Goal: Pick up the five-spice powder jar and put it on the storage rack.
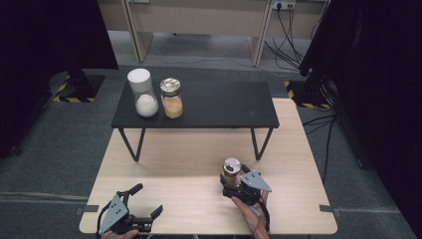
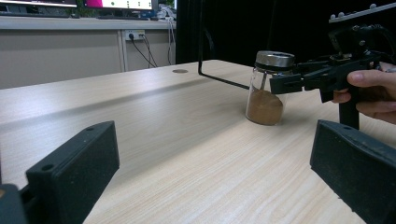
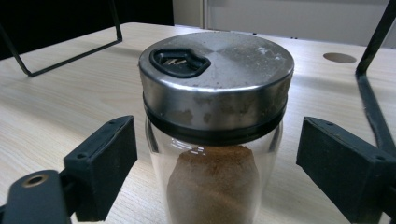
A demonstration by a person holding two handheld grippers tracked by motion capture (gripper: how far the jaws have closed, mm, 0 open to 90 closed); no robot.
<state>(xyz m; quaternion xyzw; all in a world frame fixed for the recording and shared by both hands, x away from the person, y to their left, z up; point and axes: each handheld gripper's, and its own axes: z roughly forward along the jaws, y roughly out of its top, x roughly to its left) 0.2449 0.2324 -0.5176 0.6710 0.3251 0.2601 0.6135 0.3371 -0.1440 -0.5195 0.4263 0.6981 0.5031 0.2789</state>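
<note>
Straddling the spice jar [image 3: 215, 135], my right claw [image 1: 233, 185] is standing with one black jaw on each side of the glass, and a clear gap is showing between each pad and the jar wall in the right gripper view. Neither pad is pressing yet, so I am calling it partly spread around the jar, not pinching it. That jar is standing upright on the light wooden table [image 1: 189, 164], near my edge and in front of the black shelf [image 1: 224, 107], with brown powder filling its lower part and a steel lid with a small pour hole on top. Off to my left, I am holding my left claw [image 1: 144, 206] low over the table with its jaws spread wide and nothing between them.
</note>
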